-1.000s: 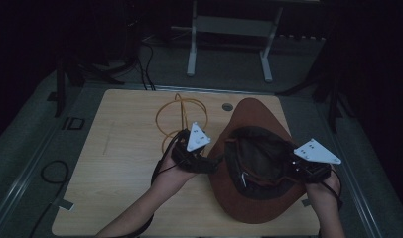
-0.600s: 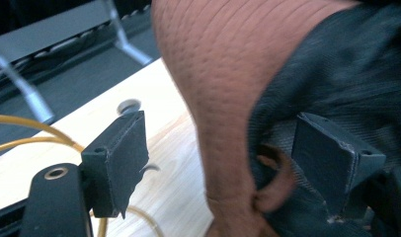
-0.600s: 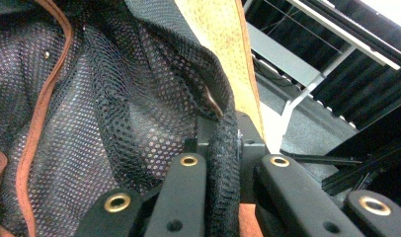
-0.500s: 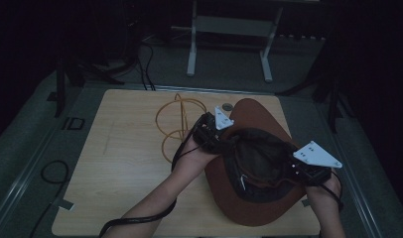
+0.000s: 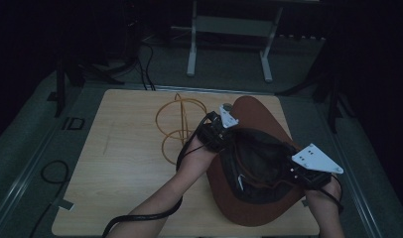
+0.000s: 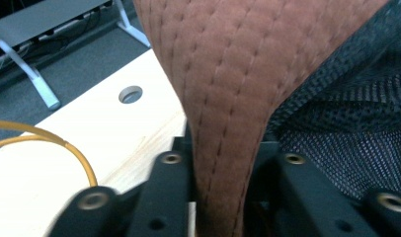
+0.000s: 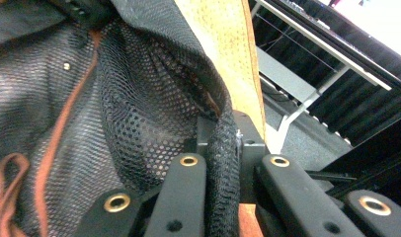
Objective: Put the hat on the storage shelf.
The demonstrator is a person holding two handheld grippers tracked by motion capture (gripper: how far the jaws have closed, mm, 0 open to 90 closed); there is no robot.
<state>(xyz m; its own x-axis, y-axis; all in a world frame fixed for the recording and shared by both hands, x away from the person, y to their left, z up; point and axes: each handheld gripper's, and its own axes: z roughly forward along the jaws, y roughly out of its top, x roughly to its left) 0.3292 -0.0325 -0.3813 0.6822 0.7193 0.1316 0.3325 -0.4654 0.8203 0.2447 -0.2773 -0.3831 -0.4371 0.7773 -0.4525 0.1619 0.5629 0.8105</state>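
- Dim room; pale worktop (image 5: pixel 125 168) carries a brown hat (image 5: pixel 249 208), upturned near its right edge.
- Left gripper (image 5: pixel 220 130) has just closed its fingers on the brim.
- Right gripper (image 5: pixel 302 171) pinches the mesh lining, likely steadying the hat.

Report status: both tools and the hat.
Left tool just closed, shut on brown stitched suede hat brim. Right tool shut on the black mesh lining at its rim. Yellow wire hat stand beside the hat, not obstructing.
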